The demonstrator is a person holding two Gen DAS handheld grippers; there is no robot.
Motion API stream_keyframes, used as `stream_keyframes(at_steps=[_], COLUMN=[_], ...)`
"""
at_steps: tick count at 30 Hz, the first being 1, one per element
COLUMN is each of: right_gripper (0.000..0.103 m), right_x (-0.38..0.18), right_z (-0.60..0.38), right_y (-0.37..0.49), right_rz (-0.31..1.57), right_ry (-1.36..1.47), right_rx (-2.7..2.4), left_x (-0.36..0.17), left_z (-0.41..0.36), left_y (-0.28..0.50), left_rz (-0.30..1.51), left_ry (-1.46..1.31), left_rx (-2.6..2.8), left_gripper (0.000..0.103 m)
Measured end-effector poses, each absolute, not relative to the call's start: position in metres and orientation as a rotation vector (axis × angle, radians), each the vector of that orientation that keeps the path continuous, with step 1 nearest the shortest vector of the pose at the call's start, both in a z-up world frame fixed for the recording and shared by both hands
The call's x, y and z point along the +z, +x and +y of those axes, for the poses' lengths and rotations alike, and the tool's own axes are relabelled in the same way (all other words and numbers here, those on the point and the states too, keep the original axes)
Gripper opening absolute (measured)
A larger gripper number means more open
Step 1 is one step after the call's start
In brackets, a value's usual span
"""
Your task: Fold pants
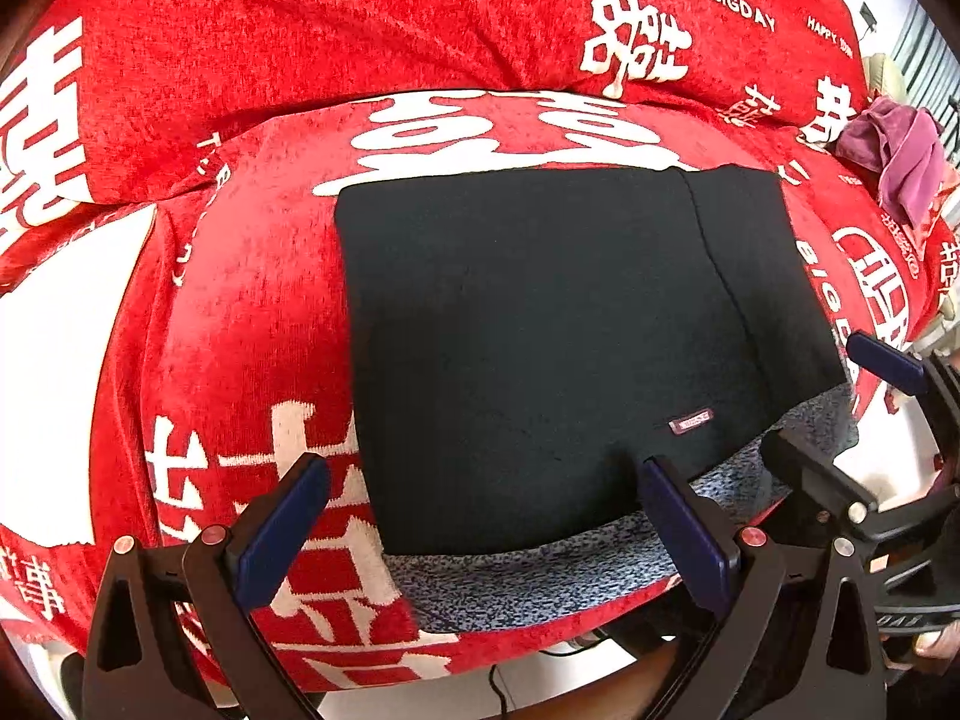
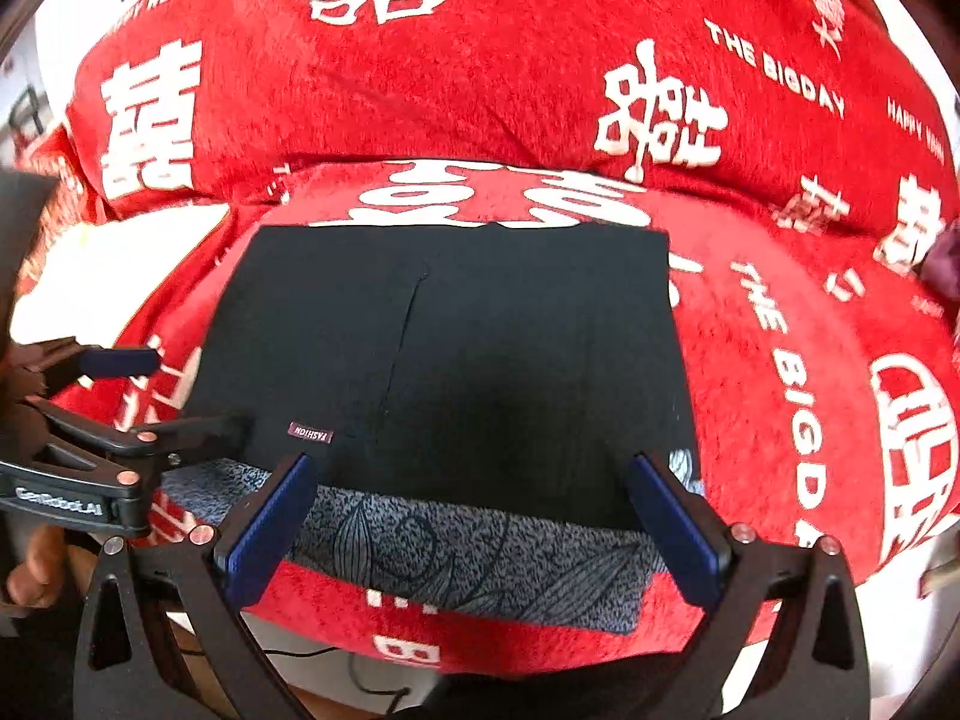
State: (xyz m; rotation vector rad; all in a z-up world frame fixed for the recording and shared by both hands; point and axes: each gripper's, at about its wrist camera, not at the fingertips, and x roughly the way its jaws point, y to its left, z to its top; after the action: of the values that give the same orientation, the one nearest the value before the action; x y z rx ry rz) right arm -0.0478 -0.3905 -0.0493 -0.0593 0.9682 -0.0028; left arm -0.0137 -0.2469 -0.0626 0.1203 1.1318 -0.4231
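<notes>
Black pants (image 1: 540,330) lie folded in a flat rectangle on a red sofa seat, with a small label (image 1: 691,421) near the front. A grey speckled layer (image 1: 540,576) sticks out under the front edge. My left gripper (image 1: 486,534) is open and empty, hovering at the front left corner of the pants. My right gripper (image 2: 474,534) is open and empty over the front edge of the pants (image 2: 450,360) and the grey layer (image 2: 480,564). Each gripper shows at the edge of the other's view.
The red sofa cover (image 1: 252,312) with white characters spans seat and backrest (image 2: 480,72). A purple cloth (image 1: 900,150) lies at the far right of the seat. A black cable (image 2: 372,684) runs on the floor below the seat edge.
</notes>
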Motion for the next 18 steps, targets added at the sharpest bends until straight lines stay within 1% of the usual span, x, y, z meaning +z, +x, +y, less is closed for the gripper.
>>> stream_keyframes(at_steps=[2,6,14,18], right_gripper=[0.103,0.103,0.103,0.103], right_x=[-0.053,-0.079,-0.06,-0.054], right_z=[-0.386,-0.389,-0.39,-0.392], right_y=[-0.047,-0.042,-0.053,-0.055], right_rz=[0.982,1.081,1.033,1.04], right_ry=[-0.069,-0.019,-0.043,-0.038], right_rx=[0.009,0.034,-0.005,-0.057], left_x=[-0.068,-0.076,-0.061,-0.055], left_z=[-0.247,-0.246,-0.254,-0.253], left_y=[-0.013,-0.01,-0.019,-0.023], left_rz=[1.148,1.18,1.136,1.132], left_ry=[0.13,0.104,0.161,0.159], left_rx=[-0.416,-0.42,-0.404,-0.397], left_gripper=[0.102,0.102,0.102,0.102])
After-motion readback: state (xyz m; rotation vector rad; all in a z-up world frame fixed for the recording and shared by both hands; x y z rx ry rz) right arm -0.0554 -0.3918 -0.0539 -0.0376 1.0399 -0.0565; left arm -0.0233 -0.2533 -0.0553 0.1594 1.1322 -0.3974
